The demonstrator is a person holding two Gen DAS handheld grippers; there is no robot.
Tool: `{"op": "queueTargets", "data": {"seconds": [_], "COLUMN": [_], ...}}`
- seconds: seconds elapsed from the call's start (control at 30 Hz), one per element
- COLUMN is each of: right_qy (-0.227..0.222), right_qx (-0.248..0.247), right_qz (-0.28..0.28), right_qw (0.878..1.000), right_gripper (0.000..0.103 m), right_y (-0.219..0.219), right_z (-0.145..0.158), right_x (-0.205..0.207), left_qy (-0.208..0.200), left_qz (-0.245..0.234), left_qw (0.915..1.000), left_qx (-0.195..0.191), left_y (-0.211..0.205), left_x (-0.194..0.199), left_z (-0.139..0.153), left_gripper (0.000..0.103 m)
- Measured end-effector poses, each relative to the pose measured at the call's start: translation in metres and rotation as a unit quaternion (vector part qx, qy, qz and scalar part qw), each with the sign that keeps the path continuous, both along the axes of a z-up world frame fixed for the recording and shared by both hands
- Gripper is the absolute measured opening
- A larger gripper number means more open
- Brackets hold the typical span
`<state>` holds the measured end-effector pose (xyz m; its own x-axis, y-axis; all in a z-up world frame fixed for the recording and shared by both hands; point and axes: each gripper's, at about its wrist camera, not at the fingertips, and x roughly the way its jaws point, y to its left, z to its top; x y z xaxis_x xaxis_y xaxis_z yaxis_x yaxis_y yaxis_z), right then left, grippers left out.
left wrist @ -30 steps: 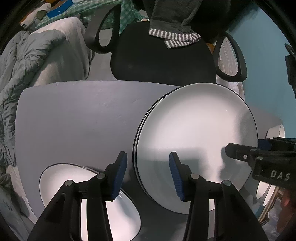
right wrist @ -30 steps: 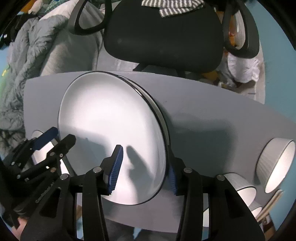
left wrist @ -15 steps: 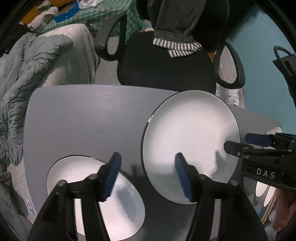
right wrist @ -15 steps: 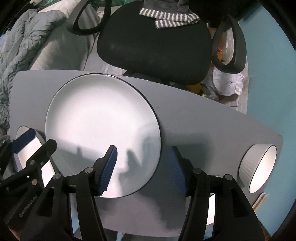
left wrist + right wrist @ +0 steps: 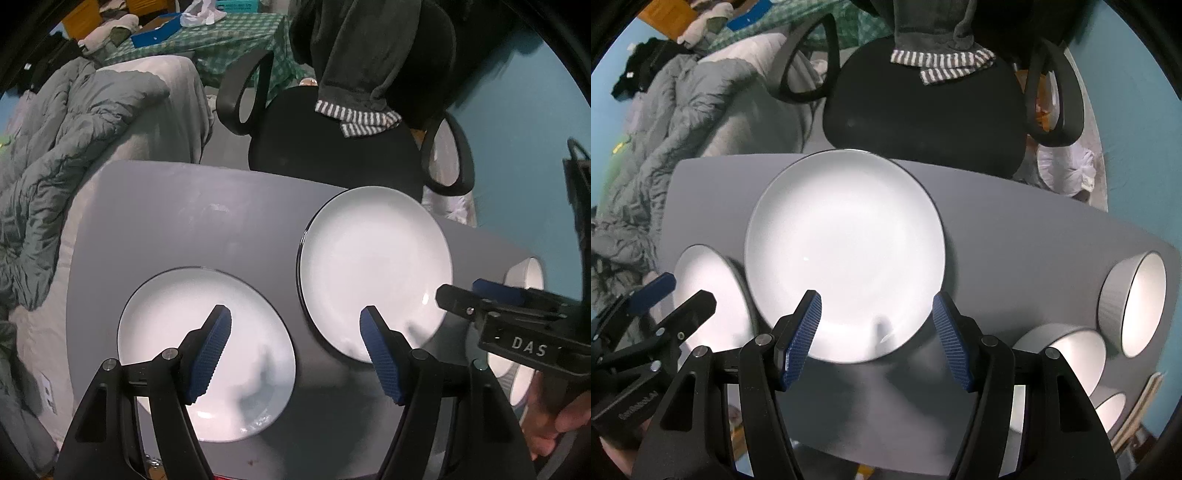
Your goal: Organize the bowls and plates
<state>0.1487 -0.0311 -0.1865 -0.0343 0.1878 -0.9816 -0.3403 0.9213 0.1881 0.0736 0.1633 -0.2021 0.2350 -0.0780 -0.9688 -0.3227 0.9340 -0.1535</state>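
While both claws gape empty, two plates (image 5: 373, 273) lie on the grey table (image 5: 184, 221); office chair (image 5: 923, 110) behind.

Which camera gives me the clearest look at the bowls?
Right wrist view: three bowls sit in the open on the table's right end, rims and ribbed walls visible. The left wrist view shows only slivers of them behind the right claw.

Bare counter (image 5: 177, 221) lies open toward its far left corner. A strip between the two plates (image 5: 207, 354) (image 5: 373, 273) gives passage. Bowls (image 5: 1130, 302) crowd the right edge; a chair (image 5: 923, 110) blocks the far edge.
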Motion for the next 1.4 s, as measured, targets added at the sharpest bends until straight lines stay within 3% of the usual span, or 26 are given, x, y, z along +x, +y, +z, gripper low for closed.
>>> {"op": "queueTargets", "data": {"seconds": [0.77,1.4], "right_qy": [-0.018,-0.026], "right_qx": [0.05,0.057], "right_qz": [0.016,0.028], "right_qw": [0.998,0.998], "right_gripper": [0.063,0.063], "right_y": [0.0,0.018], "right_z": [0.046,0.059], "right_x": [-0.074,-0.113], "left_qy": [-0.049,-0.073], "left_qz": [-0.001,0.033], "left_qw": [0.9985,0.9968], "left_qx": [0.024,0.001], "left_y": [0.024,0.058], "left_x": [-0.096,-0.15], "left_z": [0.048,0.047], "left_gripper": [0.075,0.075]}}
